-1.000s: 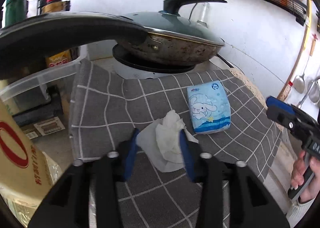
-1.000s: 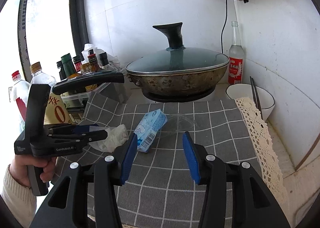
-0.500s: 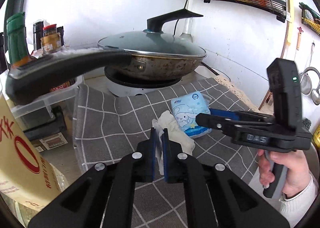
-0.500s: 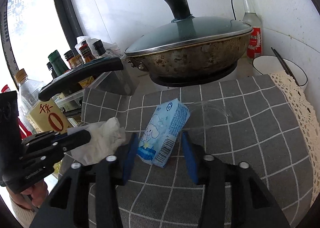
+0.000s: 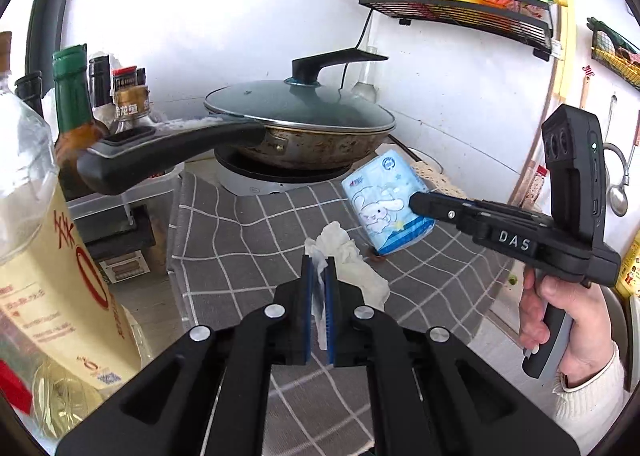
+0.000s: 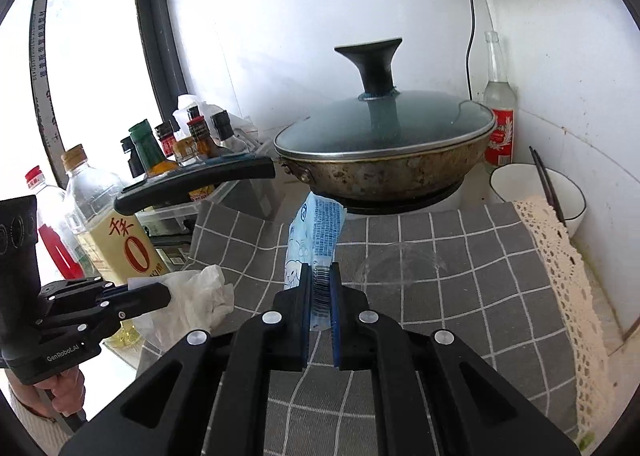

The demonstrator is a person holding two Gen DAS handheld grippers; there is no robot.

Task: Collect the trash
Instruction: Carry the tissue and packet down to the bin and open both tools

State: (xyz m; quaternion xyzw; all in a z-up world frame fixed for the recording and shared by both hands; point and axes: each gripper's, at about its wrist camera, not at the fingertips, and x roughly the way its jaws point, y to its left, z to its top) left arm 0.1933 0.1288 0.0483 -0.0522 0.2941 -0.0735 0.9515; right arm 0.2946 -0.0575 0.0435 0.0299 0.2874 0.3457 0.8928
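Both hand-held grippers clamped, side by side

My left hand-held gripper [image 5: 319, 298] has its blue pads pressed nearly together on a thin fold, fingers pointing forward and level. My right hand-held gripper [image 6: 320, 296] is pinched likewise, pads close, and my right hand [image 5: 568, 320] wraps its grip, sleeve at the wrist.

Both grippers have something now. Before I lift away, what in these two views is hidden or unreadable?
- Where the trash goes: no bin shows in either view.
- Crumpled tissue: its pinched part is hidden between the left gripper fingers.
- Tissue pack: its lower end sits behind the right gripper fingers.
- Pan contents: hidden by the lid.
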